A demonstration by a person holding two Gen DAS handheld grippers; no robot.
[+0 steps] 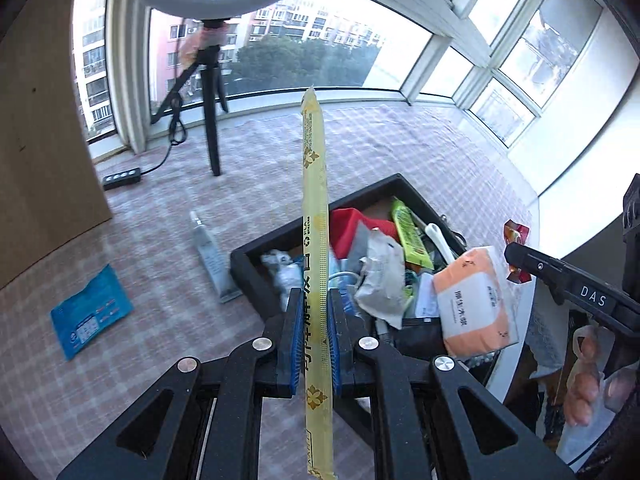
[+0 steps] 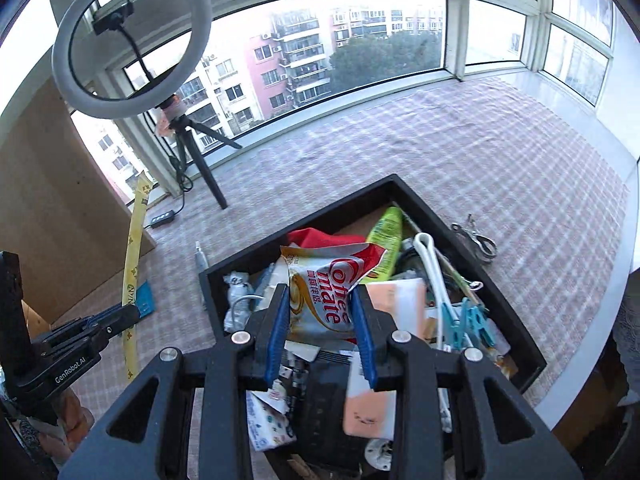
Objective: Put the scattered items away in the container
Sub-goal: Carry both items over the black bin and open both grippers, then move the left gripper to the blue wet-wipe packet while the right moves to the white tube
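Note:
My left gripper [image 1: 315,296] is shut on a long yellow stick packet [image 1: 314,200] that stands up between its blue pads. It hovers by the near left corner of the black tray [image 1: 272,240], which is heaped with packets, a peach tissue pack [image 1: 476,300] and a green tube [image 1: 410,232]. In the right wrist view my right gripper [image 2: 320,292] is shut on a Coffee mate sachet [image 2: 320,280], held above the middle of the tray [image 2: 296,227]. The left gripper [image 2: 132,312] and its yellow packet [image 2: 134,240] show at the left there.
On the checked tablecloth left of the tray lie a grey tube [image 1: 210,256] and a blue packet [image 1: 90,312]. A metal clip [image 2: 478,242] lies right of the tray. A ring light on a tripod [image 2: 132,52], a power strip [image 1: 122,178] and a cardboard panel [image 1: 40,160] stand at the back left.

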